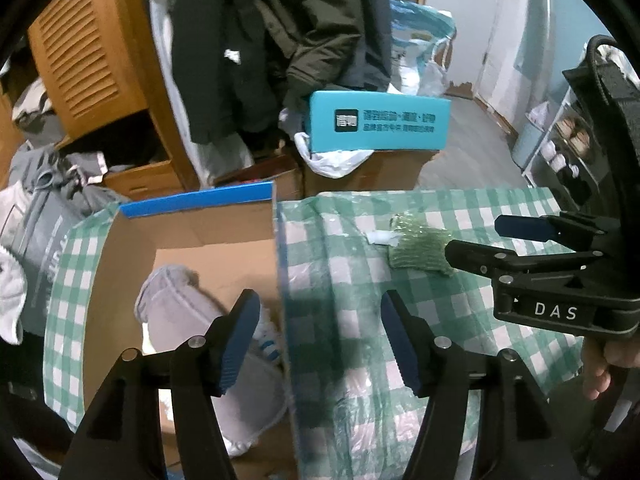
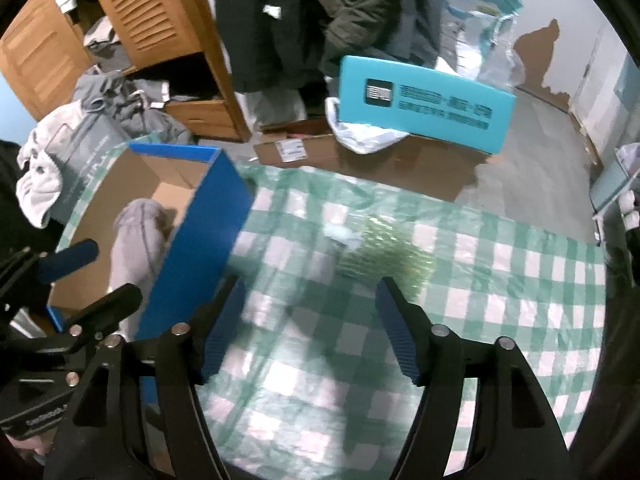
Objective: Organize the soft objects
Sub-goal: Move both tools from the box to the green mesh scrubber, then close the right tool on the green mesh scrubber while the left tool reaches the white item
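Across a bench covered in a green-and-white checked plastic cloth (image 2: pixel 500 280), the left gripper (image 1: pixel 320 340) hangs with its blue-padded jaws wide apart and nothing between them, straddling the near wall of an open cardboard box with a blue outer face (image 1: pixel 192 204). Inside that box, at about 9 o'clock from the left gripper in its own view, lies a folded light-grey soft garment (image 1: pixel 172 292), with a white piece bearing blue stripes (image 1: pixel 268 346) just beside it, partly hidden behind the left jaw. At about 1 o'clock from the left gripper, well outside the box, a small green knitted cloth (image 1: pixel 420 246) lies flat on the checked cover, with a small white scrap (image 1: pixel 380 237) touching its far-left edge. The right gripper (image 2: pixel 308 328) also stands open and empty over the bare checks, and the green cloth sits at roughly 1 o'clock just beyond its right jaw, blurred in that view. In the left wrist view the right gripper enters from 3 o'clock, its fingers reaching toward the green cloth, and a person's hand (image 1: pixel 600 364) shows at its handle. Beyond the bench, at 12 o'clock, a turquoise rectangular carton with printed text (image 1: pixel 380 124) rests on brown cardboard boxes (image 2: pixel 400 160), with dark hanging coats (image 1: pixel 280 40) and a wooden louvred cabinet (image 1: pixel 88 52) behind.
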{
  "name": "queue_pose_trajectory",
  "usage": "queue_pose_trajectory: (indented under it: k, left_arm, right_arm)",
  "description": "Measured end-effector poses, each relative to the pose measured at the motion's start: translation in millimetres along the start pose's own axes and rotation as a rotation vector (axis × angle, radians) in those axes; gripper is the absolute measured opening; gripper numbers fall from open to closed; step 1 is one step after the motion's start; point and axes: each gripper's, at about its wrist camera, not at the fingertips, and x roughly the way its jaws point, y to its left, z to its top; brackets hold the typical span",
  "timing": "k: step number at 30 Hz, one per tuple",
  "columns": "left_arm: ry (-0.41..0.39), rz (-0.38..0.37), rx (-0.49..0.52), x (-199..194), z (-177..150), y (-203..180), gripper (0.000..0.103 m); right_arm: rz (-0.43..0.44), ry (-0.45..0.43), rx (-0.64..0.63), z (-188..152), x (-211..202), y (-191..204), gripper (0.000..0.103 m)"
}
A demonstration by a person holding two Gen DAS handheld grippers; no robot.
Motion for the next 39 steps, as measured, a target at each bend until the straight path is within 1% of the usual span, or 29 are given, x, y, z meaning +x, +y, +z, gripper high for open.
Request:
queue_pose_trajectory:
  k: [6, 10, 14, 18, 26, 30, 32, 35, 39]
  left_arm:
    - [0.025, -0.011, 0.04, 17.0, 9.1, -19.9, 0.065]
    - [0.055, -0.029, 0.058, 34.2, 13.4, -32.6, 0.068]
    - [0.105, -0.062, 0.048, 56.9, 13.0, -40.0, 0.068]
    - [0.128, -0.065, 0.049, 71.9, 13.2, -45.8, 0.068]
    - [0.158, -0.056, 0.083, 102.1, 27.8, -53.5, 0.068]
    - [0.181, -0.074, 0.08, 119.5, 33.1, -53.9, 0.068]
    - [0.189, -0.072, 0.081, 128.0, 33.5, -54.7, 0.068]
    - [0.188, -0.05, 0.106, 136.1, 32.2, -60.5, 0.068]
    - [0.203, -0.05, 0.113, 147.0, 31.4, -64.3, 0.068]
  right_arm:
    - [-0.039, 0.019, 0.034, -5.6, 7.8, -30.7, 0.071]
    - [-0.061, 0.043, 0.052, -8.3, 17.3, -47.4, 0.071]
    - [-0.078, 0.071, 0.056, -6.3, 31.0, -60.5, 0.071]
    - [-0.097, 0.091, 0.031, -1.7, 44.0, -67.8, 0.071]
    - [-0.084, 0.14, 0.023, 3.6, 81.4, -79.3, 0.071]
    - [-0.077, 0.165, 0.021, 9.6, 104.1, -88.1, 0.071]
    - [-0.075, 0.177, 0.017, 11.8, 114.3, -91.0, 0.071]
    - [-0.067, 0.196, 0.023, 12.2, 127.2, -93.4, 0.071]
    - [-0.078, 0.218, 0.012, 10.4, 142.7, -95.2, 0.071]
